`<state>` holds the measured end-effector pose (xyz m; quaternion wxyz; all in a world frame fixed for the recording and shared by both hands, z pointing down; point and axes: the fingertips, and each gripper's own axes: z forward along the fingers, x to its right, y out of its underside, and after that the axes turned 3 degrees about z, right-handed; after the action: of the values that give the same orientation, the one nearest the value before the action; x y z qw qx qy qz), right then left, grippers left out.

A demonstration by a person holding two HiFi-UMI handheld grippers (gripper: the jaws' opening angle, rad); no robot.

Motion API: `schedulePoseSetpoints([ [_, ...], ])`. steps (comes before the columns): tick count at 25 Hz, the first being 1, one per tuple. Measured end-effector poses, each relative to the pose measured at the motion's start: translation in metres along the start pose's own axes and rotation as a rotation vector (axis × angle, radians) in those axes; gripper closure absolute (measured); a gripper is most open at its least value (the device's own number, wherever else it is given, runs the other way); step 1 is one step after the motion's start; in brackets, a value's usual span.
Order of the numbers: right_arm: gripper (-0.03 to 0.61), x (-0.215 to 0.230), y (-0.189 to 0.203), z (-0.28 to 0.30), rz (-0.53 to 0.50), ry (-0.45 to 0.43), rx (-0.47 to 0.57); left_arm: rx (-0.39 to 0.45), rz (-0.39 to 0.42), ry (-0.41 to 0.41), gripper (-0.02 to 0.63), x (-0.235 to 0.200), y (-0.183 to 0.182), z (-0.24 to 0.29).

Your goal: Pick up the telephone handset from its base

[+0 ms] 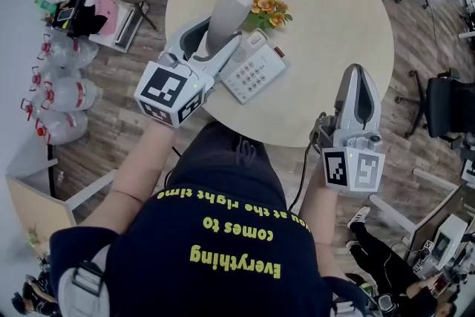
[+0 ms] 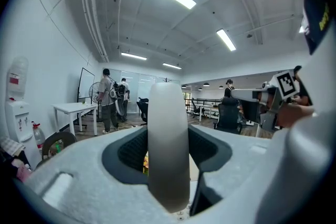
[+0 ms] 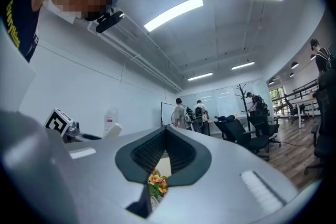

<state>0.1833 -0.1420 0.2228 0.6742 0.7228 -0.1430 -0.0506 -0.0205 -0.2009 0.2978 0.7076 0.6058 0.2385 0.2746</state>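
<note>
Handset off its base, held in the left gripper above the round tabletop.

The left gripper has its jaws closed on the pale handset, which stands nearly upright between the pads, one on each flat side. The handset's lower end hangs over the white telephone base, which sits near the tabletop's near edge with its keypad facing up. A small bunch of orange flowers lies just beyond the base. The right gripper is raised at the tabletop's right edge, well apart from the phone, with its jaws clenched together on nothing.
</note>
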Motion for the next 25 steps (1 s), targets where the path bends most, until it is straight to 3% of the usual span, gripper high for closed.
schedulePoseSetpoints([
  [16, 0.568, 0.003, -0.024, 0.003, -0.048, 0.029, 0.039, 0.084, -0.037, 0.000, 0.387, -0.006, -0.034, -0.014],
  [25, 0.568, 0.003, -0.017, 0.011, -0.068, 0.040, -0.005, 0.104, -0.061, 0.008, 0.387, -0.009, -0.043, -0.016],
])
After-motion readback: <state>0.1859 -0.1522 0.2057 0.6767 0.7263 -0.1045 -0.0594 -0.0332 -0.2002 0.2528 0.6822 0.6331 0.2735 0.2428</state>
